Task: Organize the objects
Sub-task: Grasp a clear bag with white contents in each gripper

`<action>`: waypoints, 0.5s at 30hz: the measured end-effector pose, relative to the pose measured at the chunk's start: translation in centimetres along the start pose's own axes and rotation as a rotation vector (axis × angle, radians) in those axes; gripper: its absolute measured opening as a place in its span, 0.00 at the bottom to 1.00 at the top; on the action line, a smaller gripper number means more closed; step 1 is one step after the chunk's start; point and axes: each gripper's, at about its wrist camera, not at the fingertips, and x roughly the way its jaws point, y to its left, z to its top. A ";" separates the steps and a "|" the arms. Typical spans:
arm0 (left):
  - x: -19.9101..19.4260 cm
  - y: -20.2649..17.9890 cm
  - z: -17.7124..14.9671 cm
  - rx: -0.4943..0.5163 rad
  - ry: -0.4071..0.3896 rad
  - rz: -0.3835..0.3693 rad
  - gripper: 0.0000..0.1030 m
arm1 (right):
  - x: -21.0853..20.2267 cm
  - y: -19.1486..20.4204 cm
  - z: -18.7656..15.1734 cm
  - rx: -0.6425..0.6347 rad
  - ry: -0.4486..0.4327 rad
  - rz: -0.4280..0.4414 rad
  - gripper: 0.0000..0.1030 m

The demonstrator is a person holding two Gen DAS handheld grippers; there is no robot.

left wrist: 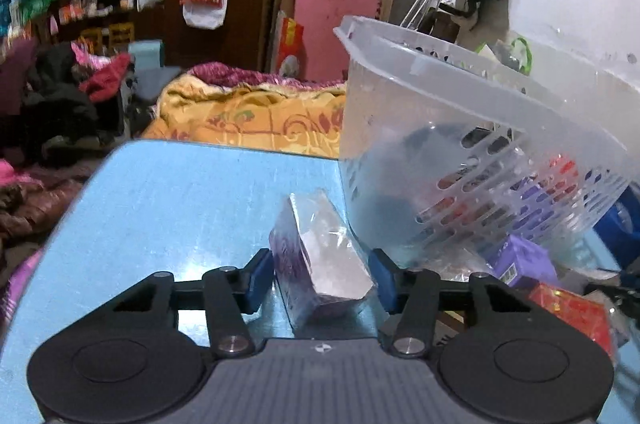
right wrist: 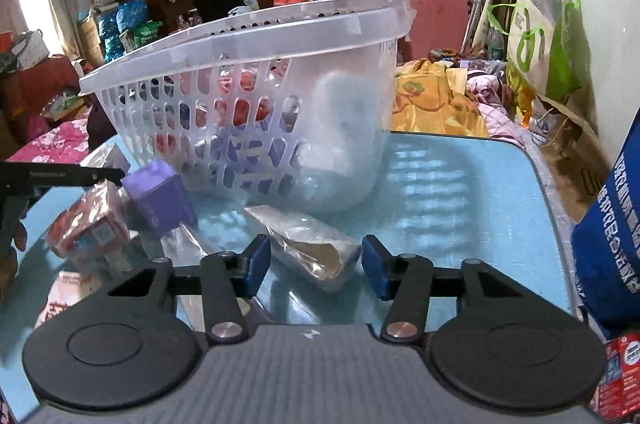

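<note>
The left gripper (left wrist: 320, 276) has its fingers spread on either side of a wrapped purple pack (left wrist: 320, 264) lying on the blue desk (left wrist: 168, 207) just beside the clear plastic basket (left wrist: 440, 127); neither blue pad seems to touch the wrapper yet, though glare off the film makes this hard to judge. The right gripper (right wrist: 316, 264) likewise stands with fingers spread around a wrapped brown pack (right wrist: 308, 244) near the desk's middle, in front of the basket (right wrist: 256, 91).

The basket already holds red and purple packs, so it is probably the collecting place, and both packs are lined up between the fingers for a pick. Loose on the desk toward its left edge are a purple box (right wrist: 160, 195) and a red pack (right wrist: 90, 224). A blue bag (right wrist: 612, 224) at the right edge carries white Chinese print, too blurred to read.
</note>
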 end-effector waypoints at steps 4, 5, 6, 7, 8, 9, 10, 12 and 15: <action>-1.6 0.0 -0.6 0.005 -0.049 -0.014 0.40 | -0.5 0.2 -0.3 -0.030 -0.010 -0.022 0.50; -2.1 0.0 -0.8 0.000 -0.062 -0.030 0.40 | -0.7 0.3 -0.4 -0.034 -0.016 -0.024 0.50; -2.7 0.1 -1.1 0.002 -0.075 -0.045 0.40 | -1.1 0.4 -0.7 -0.038 -0.025 -0.023 0.50; -3.2 0.0 -1.4 0.006 -0.084 -0.055 0.39 | -1.5 0.4 -1.0 -0.039 -0.032 -0.022 0.50; -3.8 0.0 -1.8 0.010 -0.095 -0.068 0.39 | -1.9 0.4 -1.3 -0.035 -0.042 -0.020 0.50; -4.3 -0.1 -2.1 0.016 -0.106 -0.078 0.39 | -2.4 0.3 -1.7 -0.032 -0.051 -0.019 0.50; -4.8 -0.1 -2.4 0.021 -0.119 -0.087 0.39 | -2.8 0.1 -2.1 -0.024 -0.066 -0.020 0.50; -5.9 0.0 -3.1 0.024 -0.146 -0.119 0.39 | -3.8 -0.1 -2.6 -0.008 -0.091 -0.019 0.50; -7.5 0.2 -4.1 0.019 -0.187 -0.162 0.39 | -5.7 -0.6 -3.2 0.027 -0.153 -0.013 0.50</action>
